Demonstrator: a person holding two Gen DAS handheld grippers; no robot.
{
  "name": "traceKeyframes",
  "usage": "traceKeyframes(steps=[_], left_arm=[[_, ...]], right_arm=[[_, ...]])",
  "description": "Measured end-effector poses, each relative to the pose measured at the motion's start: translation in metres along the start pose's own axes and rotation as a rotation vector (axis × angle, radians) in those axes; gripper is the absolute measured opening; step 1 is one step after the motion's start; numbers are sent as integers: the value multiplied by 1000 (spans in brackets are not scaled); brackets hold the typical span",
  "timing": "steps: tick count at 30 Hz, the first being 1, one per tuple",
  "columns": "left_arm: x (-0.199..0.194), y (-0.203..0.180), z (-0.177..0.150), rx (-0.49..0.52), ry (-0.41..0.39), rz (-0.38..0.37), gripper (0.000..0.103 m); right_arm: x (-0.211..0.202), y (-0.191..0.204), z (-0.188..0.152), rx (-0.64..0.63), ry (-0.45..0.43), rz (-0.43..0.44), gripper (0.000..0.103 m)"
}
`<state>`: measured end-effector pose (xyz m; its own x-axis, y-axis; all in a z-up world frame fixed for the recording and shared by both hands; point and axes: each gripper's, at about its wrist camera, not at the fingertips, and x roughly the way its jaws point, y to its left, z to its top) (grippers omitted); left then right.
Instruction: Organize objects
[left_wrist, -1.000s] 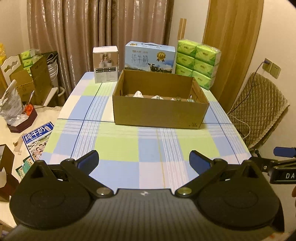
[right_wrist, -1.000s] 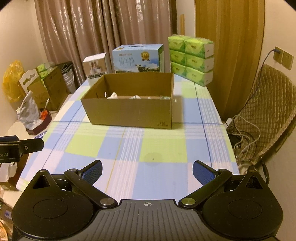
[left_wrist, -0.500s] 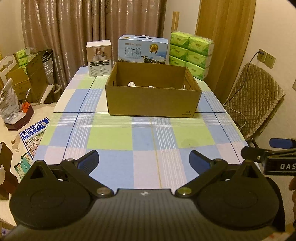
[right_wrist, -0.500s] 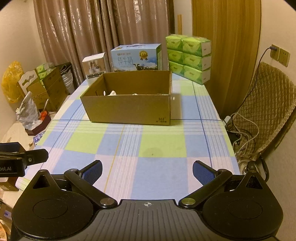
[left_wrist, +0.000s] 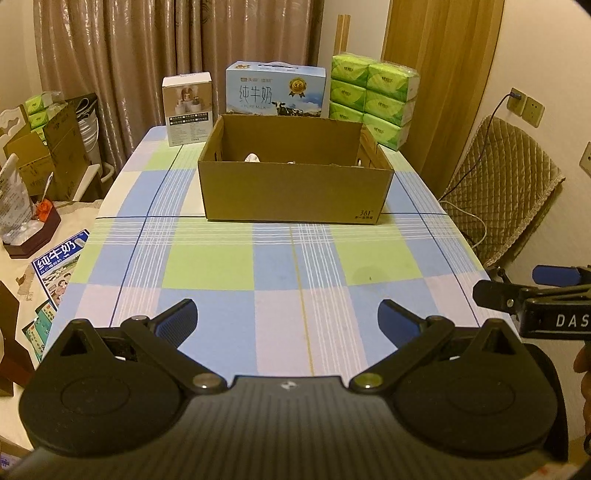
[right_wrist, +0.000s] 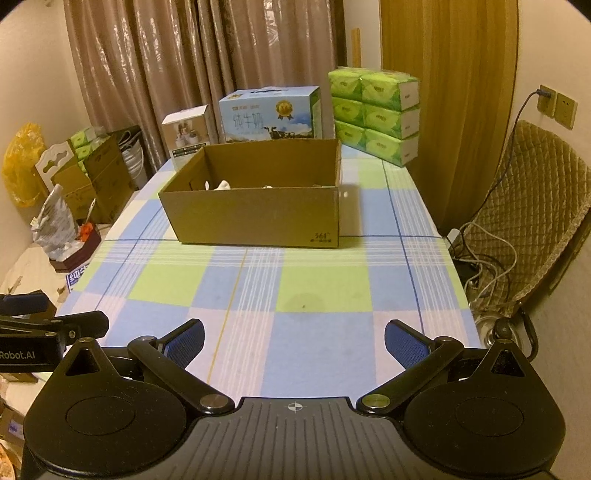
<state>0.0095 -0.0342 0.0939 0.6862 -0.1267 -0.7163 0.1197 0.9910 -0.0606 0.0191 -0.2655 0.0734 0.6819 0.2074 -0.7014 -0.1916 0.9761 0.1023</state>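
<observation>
An open cardboard box (left_wrist: 295, 195) stands at the far middle of the checked tablecloth (left_wrist: 295, 266); small whitish objects (left_wrist: 253, 158) show just above its front wall. It also shows in the right wrist view (right_wrist: 255, 212) with white items (right_wrist: 221, 184) inside. My left gripper (left_wrist: 287, 323) is open and empty above the table's near edge. My right gripper (right_wrist: 293, 343) is open and empty, also at the near edge. Each gripper appears at the side of the other's view.
Behind the cardboard box stand a white product box (left_wrist: 188, 109), a blue milk carton case (left_wrist: 275, 90) and stacked green tissue packs (left_wrist: 373, 96). A quilted chair (left_wrist: 502, 184) is on the right. Boxes and clutter (left_wrist: 44, 155) lie left of the table.
Both grippers have pulled back from the cardboard box, which looks smaller and farther. Both stay open and empty.
</observation>
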Motion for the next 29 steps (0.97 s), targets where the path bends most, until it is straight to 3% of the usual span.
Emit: traceKeyframes(steps=[29], left_arm=[[1, 5, 0, -32, -14, 13, 102]], right_arm=[[-1, -1, 1, -1, -2, 0, 101]])
